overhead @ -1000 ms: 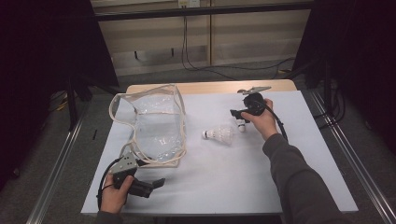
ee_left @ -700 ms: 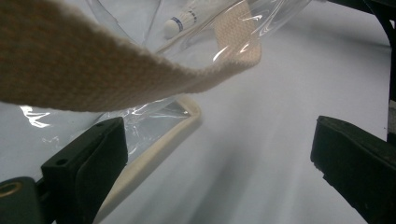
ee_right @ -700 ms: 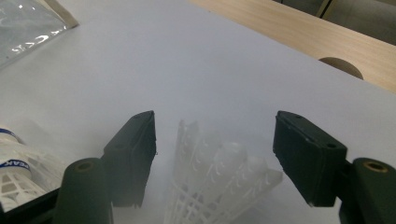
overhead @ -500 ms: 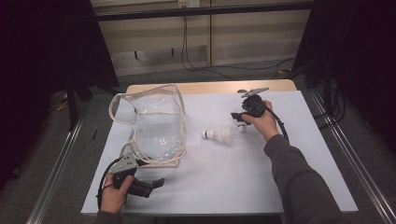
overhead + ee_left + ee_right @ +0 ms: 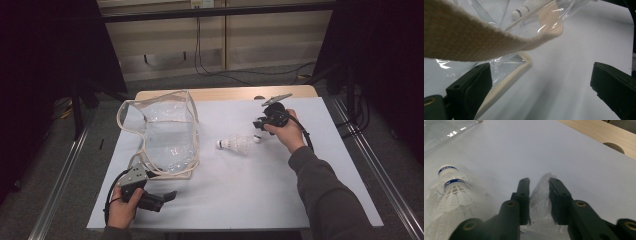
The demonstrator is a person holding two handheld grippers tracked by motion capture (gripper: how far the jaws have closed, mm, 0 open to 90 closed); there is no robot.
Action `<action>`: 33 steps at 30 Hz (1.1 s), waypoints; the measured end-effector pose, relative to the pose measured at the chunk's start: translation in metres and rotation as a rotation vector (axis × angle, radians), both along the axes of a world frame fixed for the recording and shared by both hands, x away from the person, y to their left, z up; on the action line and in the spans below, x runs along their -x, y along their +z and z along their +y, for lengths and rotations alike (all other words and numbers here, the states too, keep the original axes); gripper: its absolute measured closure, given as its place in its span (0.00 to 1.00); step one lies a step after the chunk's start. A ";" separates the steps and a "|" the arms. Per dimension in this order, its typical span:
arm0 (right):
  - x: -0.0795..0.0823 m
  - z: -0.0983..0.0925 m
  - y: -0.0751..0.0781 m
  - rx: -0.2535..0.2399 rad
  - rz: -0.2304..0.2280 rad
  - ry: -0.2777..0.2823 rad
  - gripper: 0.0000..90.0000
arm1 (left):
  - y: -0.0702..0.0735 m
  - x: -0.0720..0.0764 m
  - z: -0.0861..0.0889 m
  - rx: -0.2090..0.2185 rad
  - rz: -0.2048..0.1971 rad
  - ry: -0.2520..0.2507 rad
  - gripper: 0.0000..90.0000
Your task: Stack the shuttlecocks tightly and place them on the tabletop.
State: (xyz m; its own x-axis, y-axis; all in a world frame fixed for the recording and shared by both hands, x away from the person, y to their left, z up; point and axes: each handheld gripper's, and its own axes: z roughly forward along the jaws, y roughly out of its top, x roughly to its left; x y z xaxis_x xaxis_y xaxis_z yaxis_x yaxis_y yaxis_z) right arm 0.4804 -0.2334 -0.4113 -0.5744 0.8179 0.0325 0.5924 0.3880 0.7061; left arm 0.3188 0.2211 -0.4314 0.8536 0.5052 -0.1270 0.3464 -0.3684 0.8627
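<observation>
- In the high view, our right gripper (image 5: 259,131) sits right of centre, its jaws pointing toward the frame's left, at the feathered skirt of a white feather shuttlecock with a blue-banded cork (image 5: 237,144) lying on its side on the white table top (image 5: 240,195).
- In the right gripper view, the right gripper's (image 5: 539,195) black jaws have just been closing; they stand narrow with white shuttlecock feathers (image 5: 539,202) pinched between the pads.
- That view also shows a shuttlecock with two blue bands (image 5: 450,190) at the left edge, just beside the jaws.
- Our left gripper (image 5: 167,196) rests at the lower left of the high view, jaws pointing right, just below the clear plastic bag with cream woven trim (image 5: 167,135).
- In the left gripper view, the left gripper's (image 5: 541,85) jaws gape wide with nothing between them; the bag's cream strap (image 5: 486,42) hangs above the left jaw.
</observation>
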 end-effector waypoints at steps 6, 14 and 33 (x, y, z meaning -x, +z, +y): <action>0.009 -0.008 0.004 -0.033 0.034 0.020 0.94 | 0.001 0.000 -0.001 -0.004 0.003 0.003 0.04; 0.026 -0.006 0.010 -0.035 0.025 0.051 0.98 | 0.001 0.000 -0.001 -0.001 0.002 0.002 0.04; 0.064 -0.010 0.009 -0.077 -0.045 0.069 0.97 | 0.001 0.000 -0.002 -0.004 0.002 -0.001 0.04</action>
